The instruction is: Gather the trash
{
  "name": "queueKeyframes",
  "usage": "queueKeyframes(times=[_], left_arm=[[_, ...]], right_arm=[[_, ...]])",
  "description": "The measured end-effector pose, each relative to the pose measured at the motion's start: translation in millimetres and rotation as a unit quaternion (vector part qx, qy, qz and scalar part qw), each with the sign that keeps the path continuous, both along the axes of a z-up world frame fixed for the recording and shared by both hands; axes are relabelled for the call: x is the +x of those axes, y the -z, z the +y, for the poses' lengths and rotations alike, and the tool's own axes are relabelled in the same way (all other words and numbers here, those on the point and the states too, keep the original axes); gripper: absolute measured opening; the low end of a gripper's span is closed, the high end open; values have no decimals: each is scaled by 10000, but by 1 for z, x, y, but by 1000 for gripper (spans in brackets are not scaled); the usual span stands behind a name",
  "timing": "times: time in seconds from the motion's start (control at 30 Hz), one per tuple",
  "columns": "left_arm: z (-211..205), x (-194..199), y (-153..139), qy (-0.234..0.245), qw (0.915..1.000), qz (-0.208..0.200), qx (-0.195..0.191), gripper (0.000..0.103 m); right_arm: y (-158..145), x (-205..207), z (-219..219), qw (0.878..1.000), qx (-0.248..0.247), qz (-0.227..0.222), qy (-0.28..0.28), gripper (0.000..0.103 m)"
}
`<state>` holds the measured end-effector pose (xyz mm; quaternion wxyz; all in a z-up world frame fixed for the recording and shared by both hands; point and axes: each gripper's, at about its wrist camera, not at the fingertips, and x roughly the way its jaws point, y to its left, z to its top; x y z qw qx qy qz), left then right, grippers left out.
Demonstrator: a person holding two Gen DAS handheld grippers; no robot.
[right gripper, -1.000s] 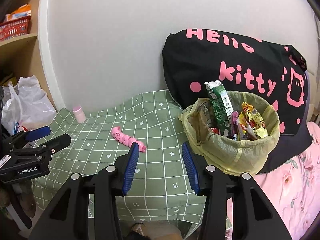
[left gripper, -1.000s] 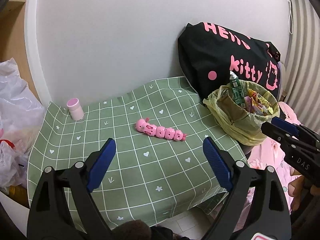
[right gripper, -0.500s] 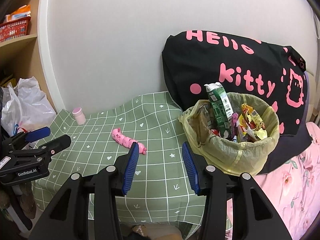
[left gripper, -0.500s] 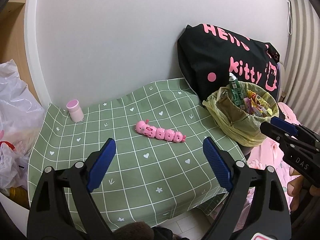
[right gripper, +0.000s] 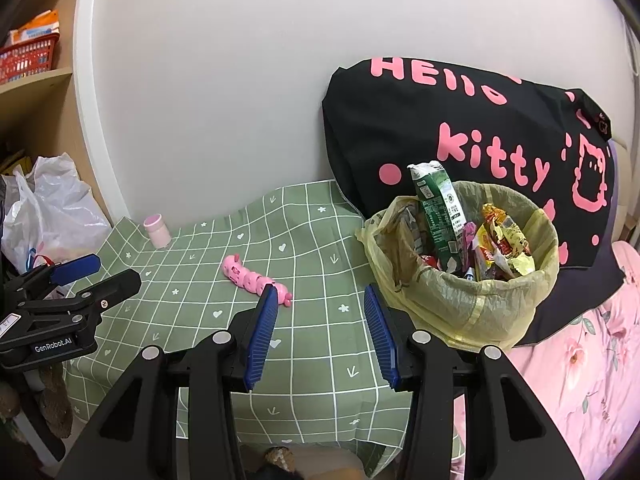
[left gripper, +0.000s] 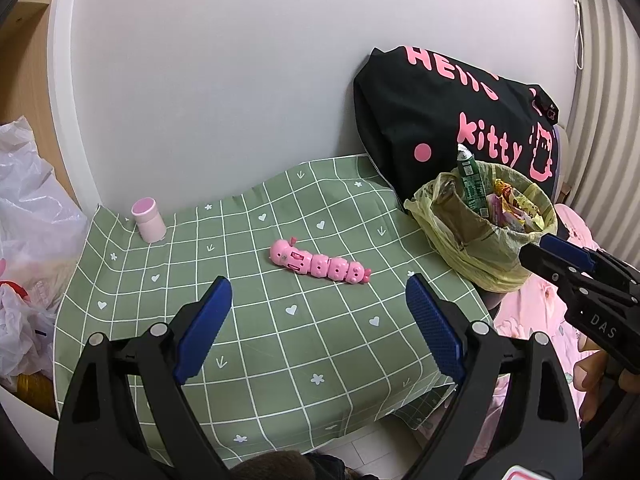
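A bin lined with a yellow bag (right gripper: pixel 460 300) stands at the table's right edge, full of wrappers and a green carton (right gripper: pixel 438 208); it also shows in the left wrist view (left gripper: pixel 472 248). My left gripper (left gripper: pixel 318 312) is open and empty above the near part of the green checked tablecloth (left gripper: pixel 256 344). My right gripper (right gripper: pixel 320 320) is open and empty, just left of the bin. A pink caterpillar toy (left gripper: pixel 318 265) lies mid-table, beyond both grippers. A small pink cup (left gripper: pixel 148 220) stands at the back left.
A black Hello Kitty bag (right gripper: pixel 460 128) leans on the wall behind the bin. White plastic bags (left gripper: pixel 24 216) lie left of the table. A shelf with a red basket (right gripper: pixel 28 56) is at the far left. Pink floral bedding (right gripper: pixel 580 360) lies to the right.
Both views have shifted slightly; the bin sits a little lower and closer in the right wrist view. Both grippers stay open and empty.
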<state>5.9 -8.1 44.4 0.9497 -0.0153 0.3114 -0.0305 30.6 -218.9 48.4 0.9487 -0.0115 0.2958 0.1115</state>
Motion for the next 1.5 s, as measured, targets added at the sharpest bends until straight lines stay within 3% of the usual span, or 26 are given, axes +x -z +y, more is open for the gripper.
queueKeyframes(times=[1.5], left_arm=[[-2,-6,2,-5,10000,-9,-56,84]], right_arm=[[-4,-8,-8,9999,-44,-74,58,42]])
